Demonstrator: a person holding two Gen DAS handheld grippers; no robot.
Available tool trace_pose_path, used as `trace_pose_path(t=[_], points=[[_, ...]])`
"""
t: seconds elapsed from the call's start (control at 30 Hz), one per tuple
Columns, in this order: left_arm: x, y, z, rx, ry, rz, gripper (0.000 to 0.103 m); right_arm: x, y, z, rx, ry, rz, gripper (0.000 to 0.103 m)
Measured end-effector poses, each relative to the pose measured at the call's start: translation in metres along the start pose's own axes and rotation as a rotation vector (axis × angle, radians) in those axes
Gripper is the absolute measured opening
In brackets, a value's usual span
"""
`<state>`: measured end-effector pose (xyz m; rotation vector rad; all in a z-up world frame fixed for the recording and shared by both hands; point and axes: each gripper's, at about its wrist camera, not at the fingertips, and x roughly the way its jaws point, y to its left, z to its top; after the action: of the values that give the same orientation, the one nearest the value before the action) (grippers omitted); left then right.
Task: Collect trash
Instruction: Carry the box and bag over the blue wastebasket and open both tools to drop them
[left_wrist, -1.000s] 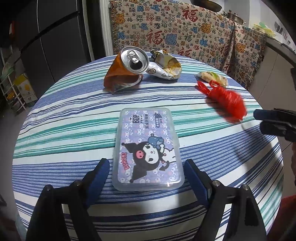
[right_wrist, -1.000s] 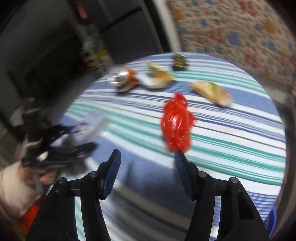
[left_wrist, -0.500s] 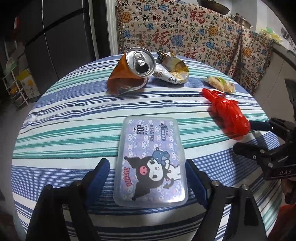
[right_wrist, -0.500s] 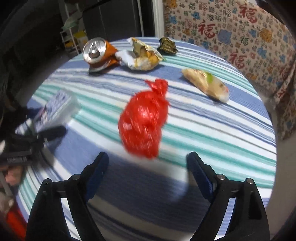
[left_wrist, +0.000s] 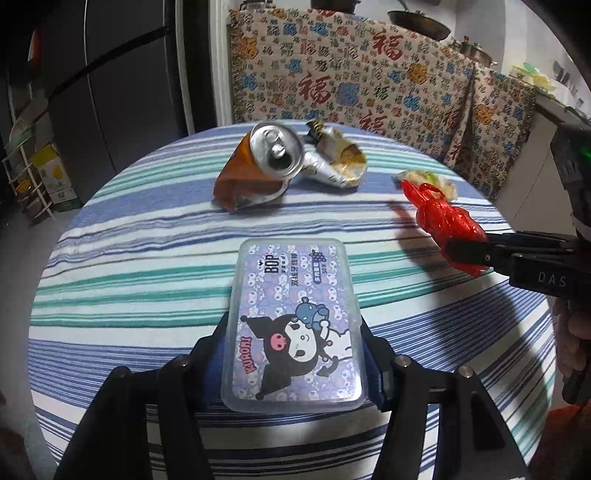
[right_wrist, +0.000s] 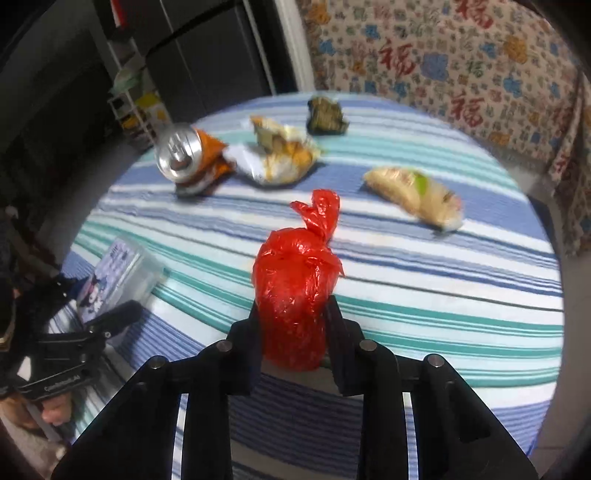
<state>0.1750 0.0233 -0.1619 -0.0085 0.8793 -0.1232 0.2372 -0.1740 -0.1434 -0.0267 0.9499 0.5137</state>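
My left gripper (left_wrist: 293, 354) is shut on a flat plastic box (left_wrist: 293, 317) with a cartoon print, near the table's front edge; the box also shows in the right wrist view (right_wrist: 118, 273). My right gripper (right_wrist: 293, 325) is shut on a knotted red plastic bag (right_wrist: 295, 291), which also shows in the left wrist view (left_wrist: 447, 221) at the right. A crushed orange can (left_wrist: 258, 170), a crumpled snack wrapper (left_wrist: 336, 162), a yellowish wrapper (right_wrist: 413, 195) and a small dark wrapper (right_wrist: 327, 116) lie at the far side.
The round table wears a blue, teal and white striped cloth (left_wrist: 147, 258). A patterned cloth-covered sofa (left_wrist: 369, 77) stands behind it. A dark fridge (left_wrist: 92, 92) and a wire shelf (left_wrist: 33, 177) stand at the left.
Both grippers have closed: the left onto the plastic box, the right onto the red bag. Both moved forward over their objects.
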Motion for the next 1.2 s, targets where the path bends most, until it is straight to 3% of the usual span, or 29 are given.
trace_pose_path(t=[0.27, 0.53, 0.77, 1.03, 1.2], points=[[-0.005, -0.021, -0.002, 0.01, -0.005, -0.092, 0.061, -0.037, -0.021, -0.032, -0.008, -0.008, -0.022, 0.029], [-0.015, -0.073, -0.004, 0.068, -0.015, -0.15, 0.061, -0.078, -0.059, -0.065, 0.043, -0.029, -0.047, 0.03], [-0.027, -0.142, 0.0, 0.134, -0.014, -0.242, 0.061, -0.127, -0.118, -0.091, 0.146, -0.083, -0.116, 0.03], [-0.03, -0.243, -0.006, 0.226, 0.018, -0.407, 0.061, -0.159, -0.202, -0.143, 0.289, -0.039, -0.229, 0.03], [-0.018, -0.301, -0.014, 0.28, 0.054, -0.47, 0.061, -0.177, -0.238, -0.178, 0.354, -0.014, -0.279, 0.03]])
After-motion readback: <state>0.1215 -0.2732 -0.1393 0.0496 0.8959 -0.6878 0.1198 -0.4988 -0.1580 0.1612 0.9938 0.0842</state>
